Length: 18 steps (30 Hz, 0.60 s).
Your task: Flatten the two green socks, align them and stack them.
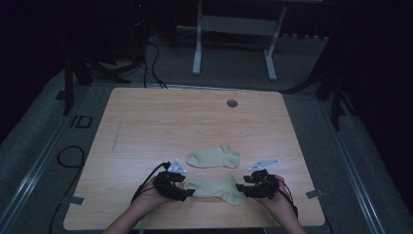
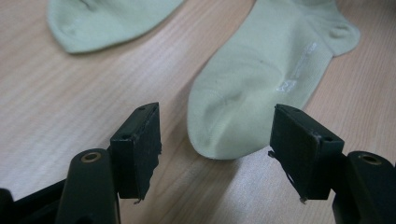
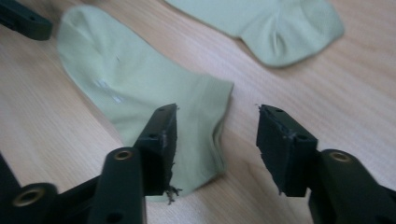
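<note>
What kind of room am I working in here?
Probably a lab or recording space, not a home: a bare wooden table on grey carpet, cables trailing across the floor, a metal frame stand behind, and dark surroundings. Two pale green socks are the workpieces.

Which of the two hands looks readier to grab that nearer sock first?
Probably the right. The right gripper already has the cuff of the near sock partly between its open jaws, one jaw over the fabric. The left gripper frames the toe end, but its jaws stand apart from the cloth.
</note>
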Tool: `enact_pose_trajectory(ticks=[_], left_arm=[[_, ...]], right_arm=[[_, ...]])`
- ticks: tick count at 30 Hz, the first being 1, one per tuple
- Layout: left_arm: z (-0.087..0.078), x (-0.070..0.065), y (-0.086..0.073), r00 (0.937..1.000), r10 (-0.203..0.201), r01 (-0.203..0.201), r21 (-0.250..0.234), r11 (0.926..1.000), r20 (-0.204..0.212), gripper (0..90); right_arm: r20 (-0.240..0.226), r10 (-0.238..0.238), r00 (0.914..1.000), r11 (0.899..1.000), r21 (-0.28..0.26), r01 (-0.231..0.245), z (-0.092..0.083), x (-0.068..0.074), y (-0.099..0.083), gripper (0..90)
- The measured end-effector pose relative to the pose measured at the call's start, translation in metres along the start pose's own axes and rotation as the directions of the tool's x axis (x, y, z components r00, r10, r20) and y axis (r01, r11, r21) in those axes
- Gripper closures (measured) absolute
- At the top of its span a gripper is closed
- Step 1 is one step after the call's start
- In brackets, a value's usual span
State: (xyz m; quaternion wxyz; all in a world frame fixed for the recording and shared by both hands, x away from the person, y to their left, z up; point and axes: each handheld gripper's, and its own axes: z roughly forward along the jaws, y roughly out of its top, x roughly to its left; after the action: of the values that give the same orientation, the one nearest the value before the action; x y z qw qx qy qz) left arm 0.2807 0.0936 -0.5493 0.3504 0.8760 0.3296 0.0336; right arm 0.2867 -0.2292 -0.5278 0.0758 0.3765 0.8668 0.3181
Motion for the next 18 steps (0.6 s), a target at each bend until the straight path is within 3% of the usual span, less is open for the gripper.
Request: enact_pose_trajectory(ticks=[3,9,10,13,14,18], left_arm=[[0.008,0.000,-0.002,0.9998,0.019,-0.019,0.025,0.9995,-0.008,37.4],[0.011,-0.003,-0.002,0.9977,0.065,-0.064,0.022,0.9977,-0.018,44.9],[0.011,-0.004,-0.002,0.9977,0.067,-0.066,0.022,0.9975,-0.014,50.7],[0.011,-0.005,-0.002,0.9970,0.073,-0.072,0.023,0.9971,-0.026,51.8],[0.011,-0.005,-0.003,0.9970,0.070,-0.069,0.018,0.9974,-0.033,63.1],[0.012,-0.005,-0.003,0.9975,0.071,-0.071,0.021,0.9973,-0.005,84.4]], right_arm=[[0.015,-0.014,0.9998,1.000,0.020,0.014,0.009,0.002,-0.003,51.6],[0.052,-0.061,0.9968,0.997,0.058,0.058,0.019,0.010,-0.005,59.2],[0.053,-0.067,0.9964,0.996,0.064,0.063,0.020,0.010,-0.006,60.9],[0.054,-0.068,0.9962,0.995,0.070,0.064,0.020,0.011,-0.006,63.1],[0.057,-0.073,0.9957,0.995,0.075,0.069,0.021,0.011,-0.007,74.6],[0.049,-0.058,0.9971,0.996,0.074,0.054,0.021,0.011,-0.007,84.0]])
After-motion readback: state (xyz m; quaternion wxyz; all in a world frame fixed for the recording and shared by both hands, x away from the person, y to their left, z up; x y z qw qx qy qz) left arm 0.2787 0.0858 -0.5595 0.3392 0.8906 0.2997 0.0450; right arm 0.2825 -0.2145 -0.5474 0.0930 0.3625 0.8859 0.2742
